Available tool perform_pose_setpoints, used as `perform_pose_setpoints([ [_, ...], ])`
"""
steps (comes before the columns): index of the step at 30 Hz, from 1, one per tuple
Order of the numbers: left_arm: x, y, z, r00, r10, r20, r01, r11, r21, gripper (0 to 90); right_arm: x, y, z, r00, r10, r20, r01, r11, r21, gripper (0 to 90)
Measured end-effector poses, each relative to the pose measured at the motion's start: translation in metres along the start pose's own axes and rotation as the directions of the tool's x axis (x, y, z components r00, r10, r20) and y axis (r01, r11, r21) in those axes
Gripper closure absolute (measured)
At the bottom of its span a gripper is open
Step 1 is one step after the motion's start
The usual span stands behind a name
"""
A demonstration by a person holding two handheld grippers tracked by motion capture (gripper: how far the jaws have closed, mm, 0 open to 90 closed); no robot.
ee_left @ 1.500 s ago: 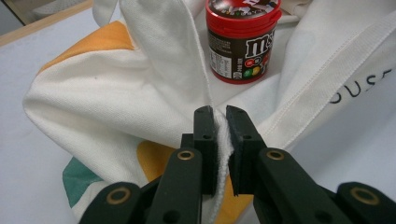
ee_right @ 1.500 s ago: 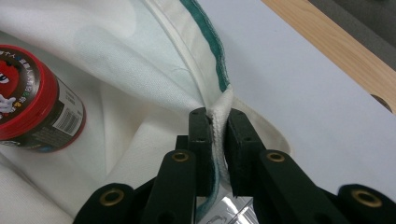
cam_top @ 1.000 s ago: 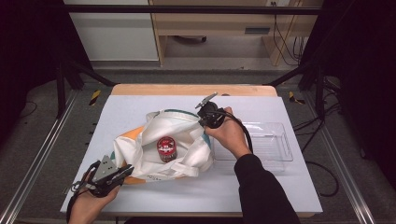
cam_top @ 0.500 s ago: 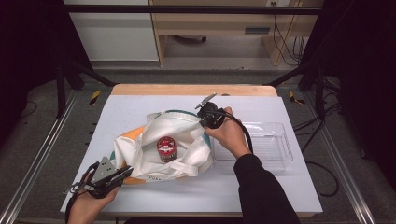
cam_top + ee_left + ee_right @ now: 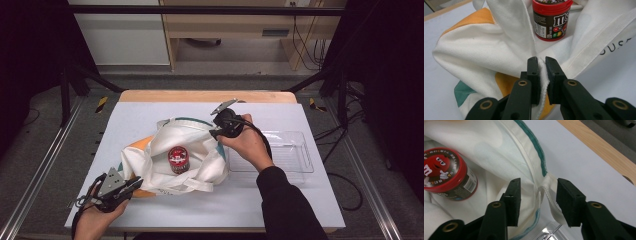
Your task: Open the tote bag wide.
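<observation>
Pinching a fold of white cloth between its two nearly closed jaws, the left gripper (image 5: 543,65) holds the near left edge of the tote bag (image 5: 160,150), which lies crumpled on the white table (image 5: 300,200) with orange and teal patches showing on its left side. In the high view this left gripper (image 5: 131,185) sits at the near left of the table, held by the person's left hand (image 5: 95,217). The right gripper (image 5: 539,195) has its jaws apart, standing either side of the bag's teal-trimmed rim and a loop of strap, with the rim not visibly clamped. In the high view the right gripper (image 5: 216,131) is at the bag's far right rim, held by the right hand (image 5: 250,145). A red-lidded M&M's candy jar (image 5: 178,159) stands upright inside the open bag, near its middle. A clear plastic tray (image 5: 300,165) lies just right of the bag, and a wooden strip (image 5: 205,96) runs along the table's far edge.
</observation>
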State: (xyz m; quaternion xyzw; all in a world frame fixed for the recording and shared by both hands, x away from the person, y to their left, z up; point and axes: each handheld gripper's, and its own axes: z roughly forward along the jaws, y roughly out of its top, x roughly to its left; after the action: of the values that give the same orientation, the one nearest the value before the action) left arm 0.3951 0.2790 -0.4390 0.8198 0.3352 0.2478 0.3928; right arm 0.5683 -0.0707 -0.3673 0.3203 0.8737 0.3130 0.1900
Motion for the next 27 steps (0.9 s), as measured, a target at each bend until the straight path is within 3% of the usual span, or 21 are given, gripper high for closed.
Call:
perform_pose_setpoints([
  [5,0.000,0.000,0.000,1.0000,-0.005,0.001,0.005,1.0000,-0.004,81.7,0.002,0.003,-0.007,1.0000,0.000,0.002,0.000,1.000,-0.020,47.5],
  [19,0.001,-0.001,0.000,0.9999,-0.016,-0.001,0.016,0.9998,-0.013,79.8,0.014,0.001,-0.049,0.9993,-0.029,0.022,0.031,0.995,-0.097,31.6],
  [27,0.000,0.006,-0.008,0.9984,-0.047,-0.032,0.044,0.9942,-0.098,58.5,0.025,-0.011,-0.074,0.9993,-0.037,0.005,0.037,0.993,-0.115,23.3],
])
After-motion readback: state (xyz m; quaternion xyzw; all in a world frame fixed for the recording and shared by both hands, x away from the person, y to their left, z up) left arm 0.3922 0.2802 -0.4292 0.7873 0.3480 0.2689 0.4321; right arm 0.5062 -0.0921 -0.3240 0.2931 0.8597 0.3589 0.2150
